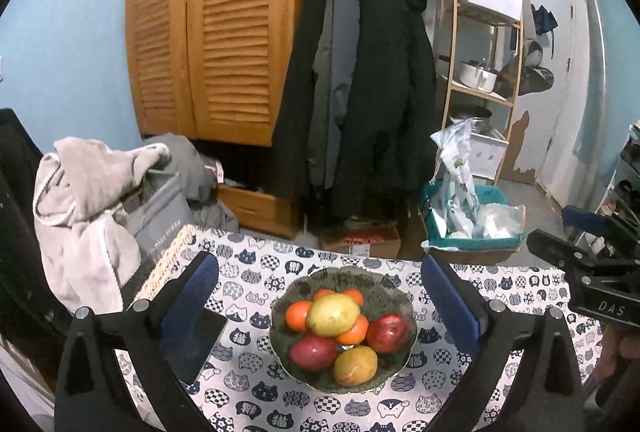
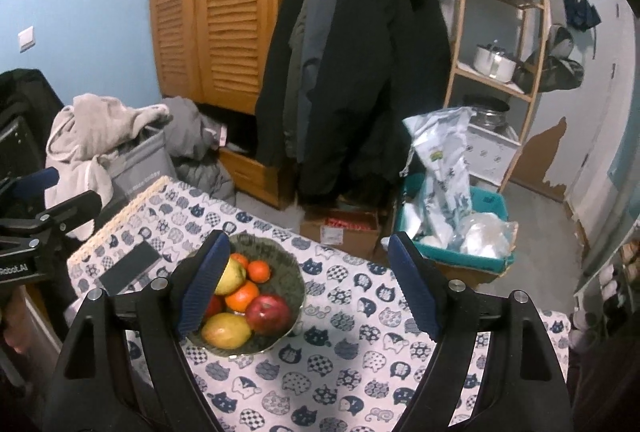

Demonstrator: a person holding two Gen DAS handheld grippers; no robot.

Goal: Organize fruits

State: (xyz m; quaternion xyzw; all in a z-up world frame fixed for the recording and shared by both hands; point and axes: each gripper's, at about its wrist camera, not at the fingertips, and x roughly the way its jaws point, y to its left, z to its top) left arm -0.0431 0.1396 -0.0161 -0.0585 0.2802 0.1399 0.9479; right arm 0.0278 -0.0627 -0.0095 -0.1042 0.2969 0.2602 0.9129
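Note:
A dark glass bowl [image 1: 384, 296] [image 2: 286, 264] stands on the cat-print tablecloth, heaped with fruit. A yellow-green mango [image 1: 332, 314] tops the pile, with a second mango [image 1: 355, 364] at the front, two red apples [image 1: 387, 332] [image 1: 312, 352] and several oranges [image 1: 298, 315] around them. My left gripper [image 1: 320, 296] hovers above the bowl, jaws wide apart and empty. My right gripper [image 2: 310, 280] hangs to the right of the bowl, open and empty; its left finger [image 2: 204, 284] hides part of the fruit. A red apple [image 2: 267, 314] and a mango [image 2: 226, 330] show there.
A dark flat phone-like slab [image 1: 192, 344] [image 2: 128, 268] lies on the cloth left of the bowl. Beyond the table's far edge are a laundry basket with grey clothes [image 1: 88, 200], a wooden wardrobe [image 1: 216, 32], hanging dark coats [image 1: 360, 92], a teal bin of bags [image 1: 464, 228] and a cardboard box [image 1: 360, 240].

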